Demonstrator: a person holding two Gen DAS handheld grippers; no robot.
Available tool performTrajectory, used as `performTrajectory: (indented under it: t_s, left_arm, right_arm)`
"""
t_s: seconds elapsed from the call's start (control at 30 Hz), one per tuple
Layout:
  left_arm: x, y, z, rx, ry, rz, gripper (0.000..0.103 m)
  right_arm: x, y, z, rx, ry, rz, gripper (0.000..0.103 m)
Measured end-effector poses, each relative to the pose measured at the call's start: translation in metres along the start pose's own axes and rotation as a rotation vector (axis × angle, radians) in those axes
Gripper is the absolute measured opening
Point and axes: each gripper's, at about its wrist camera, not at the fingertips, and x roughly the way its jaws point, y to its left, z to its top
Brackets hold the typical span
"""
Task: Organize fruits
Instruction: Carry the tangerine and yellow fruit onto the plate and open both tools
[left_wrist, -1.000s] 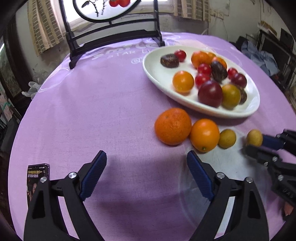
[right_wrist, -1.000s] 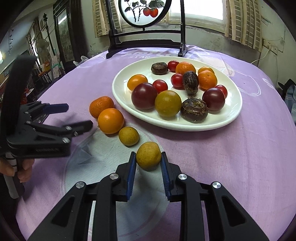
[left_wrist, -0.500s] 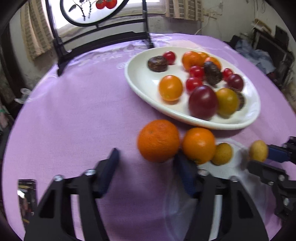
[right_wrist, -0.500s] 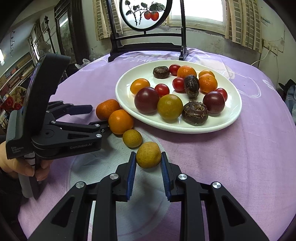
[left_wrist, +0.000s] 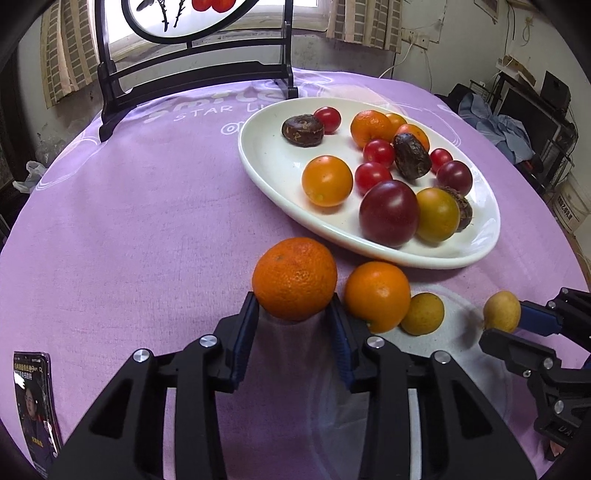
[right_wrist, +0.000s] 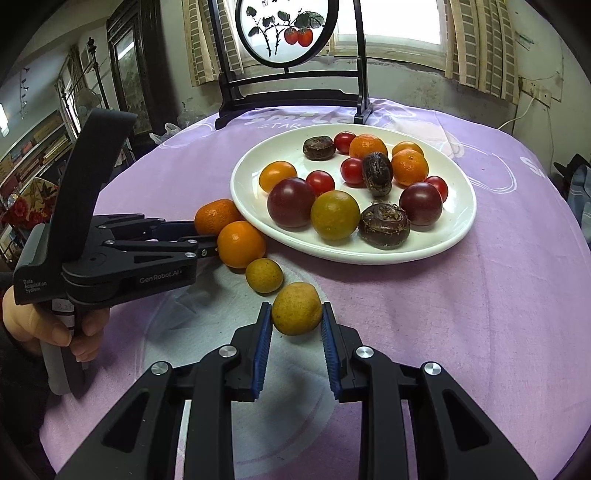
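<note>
A large orange mandarin (left_wrist: 294, 277) sits on the purple cloth just in front of the white oval plate (left_wrist: 273, 166). My left gripper (left_wrist: 293, 306) is closing on it, and both blue pads touch its sides. A smaller orange (left_wrist: 376, 295) and a yellow-green fruit (left_wrist: 422, 314) lie to its right. In the right wrist view, my right gripper (right_wrist: 295, 321) is shut on a small yellow fruit (right_wrist: 296, 308), held low over the cloth. The plate (right_wrist: 458, 221) carries several tomatoes, oranges and dark wrinkled fruits. The left gripper (right_wrist: 205, 238) reaches in from the left.
A black stand with a round painted screen (right_wrist: 288, 33) rises behind the plate at the table's far edge. A phone (left_wrist: 35, 402) lies near the table's left front edge. A person's hand (right_wrist: 44, 328) grips the left tool's handle. Furniture crowds the room around the table.
My left gripper came forward to the large mandarin and its jaws went from wide open to closed around it. The right gripper kept still with the yellow fruit in it.
</note>
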Motion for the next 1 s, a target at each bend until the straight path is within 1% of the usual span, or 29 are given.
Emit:
performTrajectory:
  t_s: [0.13,0.33,0.43,0.5,0.63,0.73,0.87,1.0]
  left_arm:
    - [0.0,-0.002,0.0,0.015,0.001,0.011,0.035]
    - [-0.015,0.005,-0.005,-0.021,0.016,-0.013,0.034]
    - [-0.031,0.005,-0.007,-0.031,-0.007,-0.037,0.034]
    - [-0.045,0.002,-0.004,-0.021,-0.036,-0.047,0.034]
    - [-0.063,-0.013,0.014,0.005,-0.081,-0.067,0.034]
    - [-0.067,-0.025,0.032,0.02,-0.103,-0.061,0.035]
    - [-0.06,-0.037,0.055,0.017,-0.11,-0.059,0.035]
    - [-0.036,-0.042,0.074,-0.008,-0.081,-0.038,0.035]
  right_arm:
    - [0.0,0.0,0.001,0.003,-0.003,0.0,0.027]
    - [-0.005,-0.006,0.0,0.024,-0.019,0.004,0.027]
    - [-0.012,-0.007,0.003,0.026,-0.039,0.001,0.027]
    - [-0.02,-0.006,0.007,0.02,-0.067,-0.003,0.027]
    - [-0.032,-0.01,0.024,0.003,-0.118,-0.027,0.027]
    - [-0.034,-0.014,0.041,-0.014,-0.14,-0.056,0.027]
    - [-0.032,-0.021,0.059,-0.016,-0.162,-0.075,0.027]
    - [-0.02,-0.032,0.072,0.002,-0.164,-0.093,0.027]
